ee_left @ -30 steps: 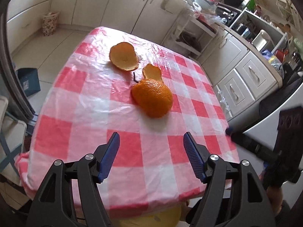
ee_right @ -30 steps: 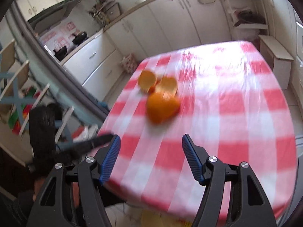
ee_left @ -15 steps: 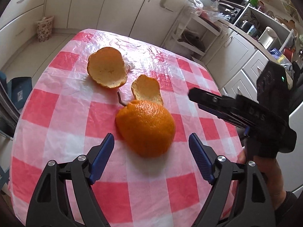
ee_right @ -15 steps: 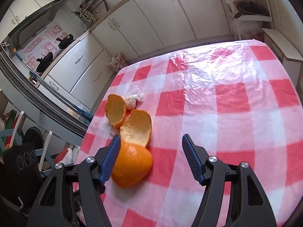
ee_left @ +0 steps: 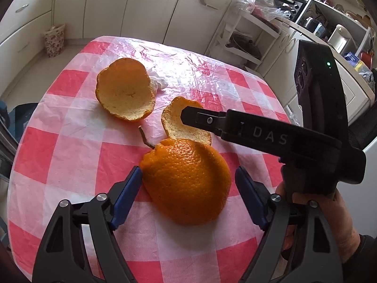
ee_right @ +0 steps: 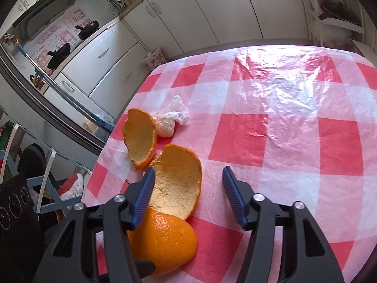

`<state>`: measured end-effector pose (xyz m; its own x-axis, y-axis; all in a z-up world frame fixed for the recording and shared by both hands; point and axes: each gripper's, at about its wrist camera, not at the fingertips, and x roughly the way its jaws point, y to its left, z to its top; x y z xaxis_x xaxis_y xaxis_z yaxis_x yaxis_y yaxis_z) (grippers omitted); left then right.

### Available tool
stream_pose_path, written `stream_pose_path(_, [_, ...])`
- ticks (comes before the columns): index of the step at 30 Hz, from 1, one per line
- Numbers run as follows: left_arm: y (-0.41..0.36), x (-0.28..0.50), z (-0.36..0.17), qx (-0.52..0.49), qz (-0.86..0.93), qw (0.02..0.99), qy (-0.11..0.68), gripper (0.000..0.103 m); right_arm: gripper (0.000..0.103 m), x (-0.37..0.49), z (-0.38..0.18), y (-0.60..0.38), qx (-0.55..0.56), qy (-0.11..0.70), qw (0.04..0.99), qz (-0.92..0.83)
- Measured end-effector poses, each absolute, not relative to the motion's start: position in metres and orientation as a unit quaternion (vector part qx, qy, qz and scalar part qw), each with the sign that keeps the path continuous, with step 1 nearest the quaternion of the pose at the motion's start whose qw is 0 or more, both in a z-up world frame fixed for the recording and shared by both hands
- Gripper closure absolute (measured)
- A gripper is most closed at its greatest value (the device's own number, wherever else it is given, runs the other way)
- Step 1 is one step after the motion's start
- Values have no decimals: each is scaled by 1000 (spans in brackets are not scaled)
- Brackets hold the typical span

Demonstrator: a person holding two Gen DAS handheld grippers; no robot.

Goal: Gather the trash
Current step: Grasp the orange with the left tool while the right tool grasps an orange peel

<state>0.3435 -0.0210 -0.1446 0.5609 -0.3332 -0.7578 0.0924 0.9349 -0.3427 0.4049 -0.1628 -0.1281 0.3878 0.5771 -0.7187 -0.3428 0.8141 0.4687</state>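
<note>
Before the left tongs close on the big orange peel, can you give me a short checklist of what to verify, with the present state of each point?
1. Left tongs open wide enough: ok, both pads stand apart.
2. Big dome-shaped peel between the pads: ok, it sits in the gap.
3. Pads touching the peel: cannot tell, the left pad looks very close.
4. Right tongs out of the way: not ok, they reach over the middle peel just behind.
5. Right tongs empty: ok, open, nothing gripped.
6. Other trash left: far peel and crumpled white wrapper lie on the tablecloth.
</note>
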Motion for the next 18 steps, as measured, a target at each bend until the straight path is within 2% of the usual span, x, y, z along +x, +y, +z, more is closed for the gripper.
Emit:
stream_pose_path(2, [-20, 345, -145, -134, -125, 873, 453, 37, 62, 407, -130, -162, 119, 477, 824, 282])
stream_pose_path(4, [-20, 345, -146, -140, -133, 869, 456, 41, 84, 407, -133, -160, 116, 481, 821, 285])
stream_pose_path(5, [-21, 345, -145, -138, -136, 869, 456, 44, 87, 406, -133, -159, 110, 482, 821, 285])
stream_pose_path(8, [-25, 341, -143, -132, -146, 869, 454, 49, 92, 401, -129, -160, 104, 478, 824, 286])
stream_pose_path(11, [-31, 332, -140, -117, -154, 870, 454, 58, 93, 395, -121, -165, 100, 467, 830, 288])
stream_pose_path(18, [-34, 307, -139, -97, -161, 869, 457, 63, 93, 377, -109, -186, 93, 457, 840, 276])
